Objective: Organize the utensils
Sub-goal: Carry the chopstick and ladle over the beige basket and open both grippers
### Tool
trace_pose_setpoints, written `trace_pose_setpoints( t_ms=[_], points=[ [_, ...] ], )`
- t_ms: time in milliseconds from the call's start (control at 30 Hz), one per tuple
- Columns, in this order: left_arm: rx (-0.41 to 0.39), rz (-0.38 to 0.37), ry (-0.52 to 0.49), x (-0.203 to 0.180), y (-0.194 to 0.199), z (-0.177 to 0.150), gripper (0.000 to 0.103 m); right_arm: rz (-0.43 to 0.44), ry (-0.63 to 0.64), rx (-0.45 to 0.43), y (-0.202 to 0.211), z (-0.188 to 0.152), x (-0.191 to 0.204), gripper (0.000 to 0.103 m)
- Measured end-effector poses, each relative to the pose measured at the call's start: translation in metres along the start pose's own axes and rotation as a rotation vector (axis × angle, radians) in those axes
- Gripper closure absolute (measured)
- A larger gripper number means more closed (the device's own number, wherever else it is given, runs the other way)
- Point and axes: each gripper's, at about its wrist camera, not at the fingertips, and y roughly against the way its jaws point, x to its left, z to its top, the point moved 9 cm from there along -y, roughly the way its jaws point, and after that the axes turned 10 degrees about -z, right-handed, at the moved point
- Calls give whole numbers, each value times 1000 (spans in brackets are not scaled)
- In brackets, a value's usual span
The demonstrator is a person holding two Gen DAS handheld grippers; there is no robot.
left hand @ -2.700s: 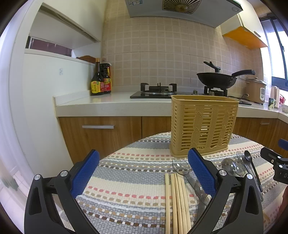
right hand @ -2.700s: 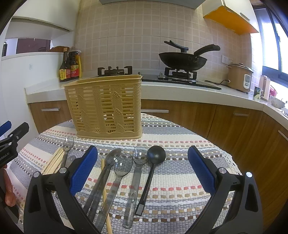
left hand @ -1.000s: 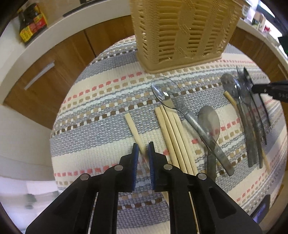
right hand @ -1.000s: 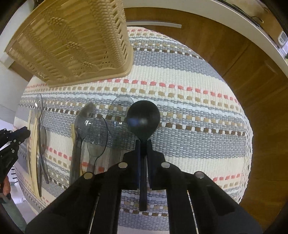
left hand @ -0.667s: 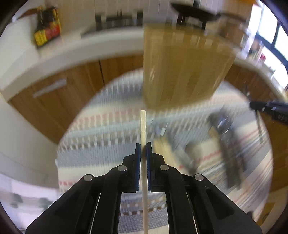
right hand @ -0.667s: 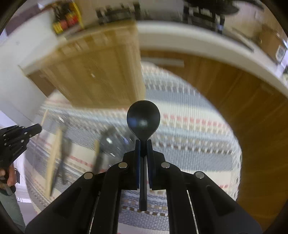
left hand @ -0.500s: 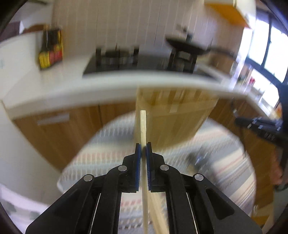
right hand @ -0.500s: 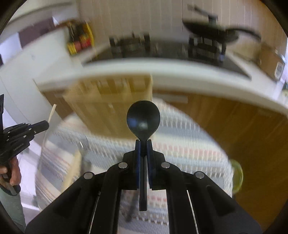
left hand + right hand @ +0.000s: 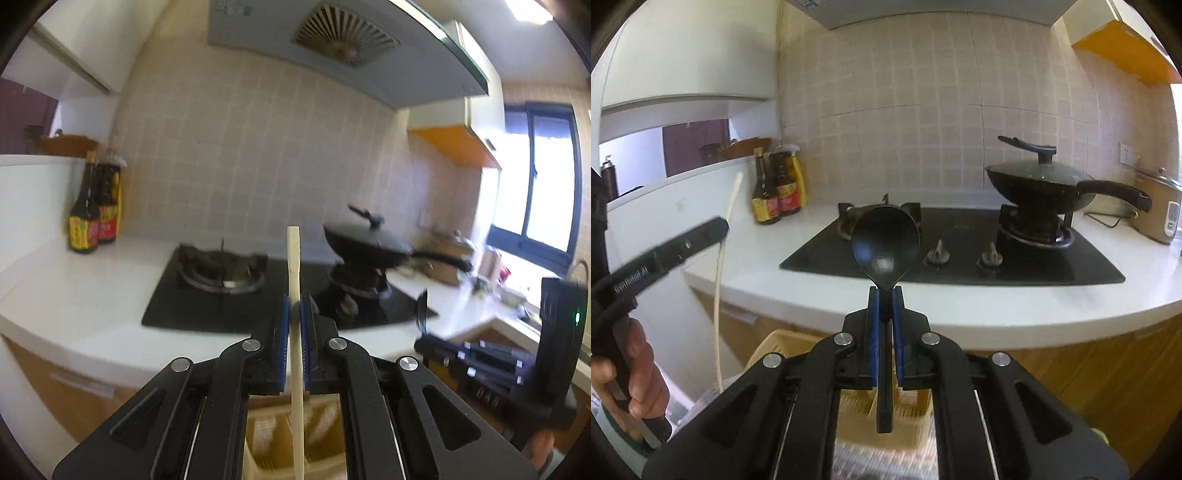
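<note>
While "GenRobot.AI" marks the left hand-held gripper [image 9: 718, 229], bottle labels [image 9: 767, 206] blur.

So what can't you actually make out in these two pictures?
- Yellow basket: mostly hidden behind the left tool in the left view, behind the right tool in the right view.
- Chopstick's lower end: cut off by the left view's edge.
- Table: barely visible.
</note>
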Motion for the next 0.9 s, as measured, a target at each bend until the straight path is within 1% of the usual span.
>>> trace_pose_setpoints(
  t_ms=[100,233,433,567,633,667,700,767,833,900],
  points=[
    [-46,30,-7,6,-11,2,99,-12,-10,-15,-19,-3,-4,98],
    [-72,69,-13,19,-26,-8,99,-15,-20,-18,-38,-17,-6,98],
    [-66,66,-6,30,-34,-28,99,-19,-14,-28,-49,-31,-4,98],
    [-36,52,-15,30,-32,-40,97,-5,-21,-13,-48,-40,-3,97],
    [-19,36,-6,30,-29,-45,86,21,-29,6,-43,-46,-3,94],
    [-13,28,2,30,-24,-48,80,26,-34,10,-41,-47,-4,88],
    [-10,26,4,29,-19,-49,79,24,-43,12,-37,-49,-6,80],
    [4,20,9,29,-9,-53,72,25,-63,13,-25,-52,-10,70],
    [12,18,15,28,3,-55,68,25,-75,26,-11,-55,-12,70],
    [21,17,18,25,14,-56,68,23,-81,35,1,-57,-12,70]
  ],
)
